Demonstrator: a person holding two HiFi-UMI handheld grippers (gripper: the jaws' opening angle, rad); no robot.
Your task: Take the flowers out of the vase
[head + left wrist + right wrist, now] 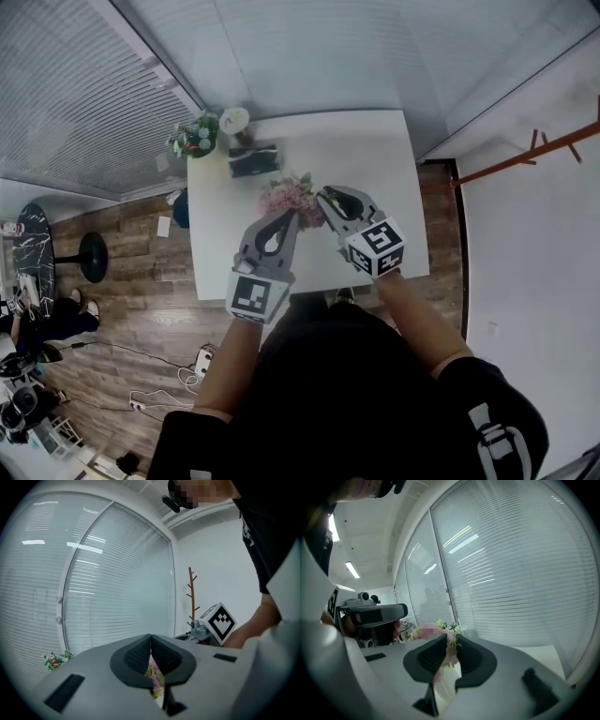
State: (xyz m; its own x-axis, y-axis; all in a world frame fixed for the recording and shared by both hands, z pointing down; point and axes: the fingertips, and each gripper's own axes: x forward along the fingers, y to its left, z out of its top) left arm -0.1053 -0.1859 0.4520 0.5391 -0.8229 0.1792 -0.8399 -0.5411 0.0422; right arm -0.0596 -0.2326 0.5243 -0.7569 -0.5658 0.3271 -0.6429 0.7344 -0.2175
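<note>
Right claw (449, 644) is pinched on the pink flowers (292, 195), mid-desk (375, 150). Left claw (150, 638), tips together & empty, sits just beside them. Flowers prob. not lifted out yet; vase hidden under blooms. Pull-out left to do.

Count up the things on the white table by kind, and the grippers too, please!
Flower bunches: 2 (pink flowers, green bunch)
Grippers: 2 (left gripper, right gripper)
Dark box: 1
White round thing: 1
Total: 6
</note>
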